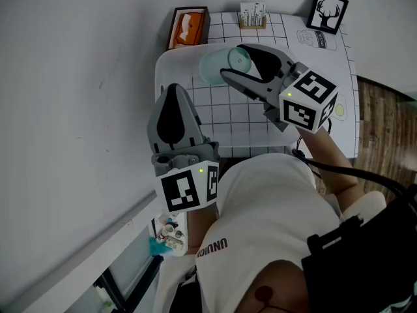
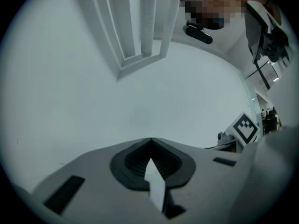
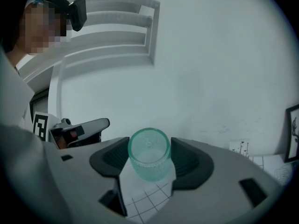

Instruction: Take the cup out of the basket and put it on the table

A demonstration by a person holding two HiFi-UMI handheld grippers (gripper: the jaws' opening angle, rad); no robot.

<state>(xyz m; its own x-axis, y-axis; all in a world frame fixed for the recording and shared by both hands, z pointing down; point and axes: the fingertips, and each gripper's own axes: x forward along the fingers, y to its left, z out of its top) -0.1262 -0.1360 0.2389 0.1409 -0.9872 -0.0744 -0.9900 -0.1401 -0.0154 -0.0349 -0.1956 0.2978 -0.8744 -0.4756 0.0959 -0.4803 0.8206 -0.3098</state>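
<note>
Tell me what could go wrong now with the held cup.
1. The translucent green textured cup lies sideways in the right gripper, held by its round wall; it might slip.
2. It hangs near the white basket; lowering here could clip its rim, missing the grid-patterned table.

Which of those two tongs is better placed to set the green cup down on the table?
Right. The right tongs grip the cup over the checked table; the left tongs are shut, empty, off to the side.
</note>
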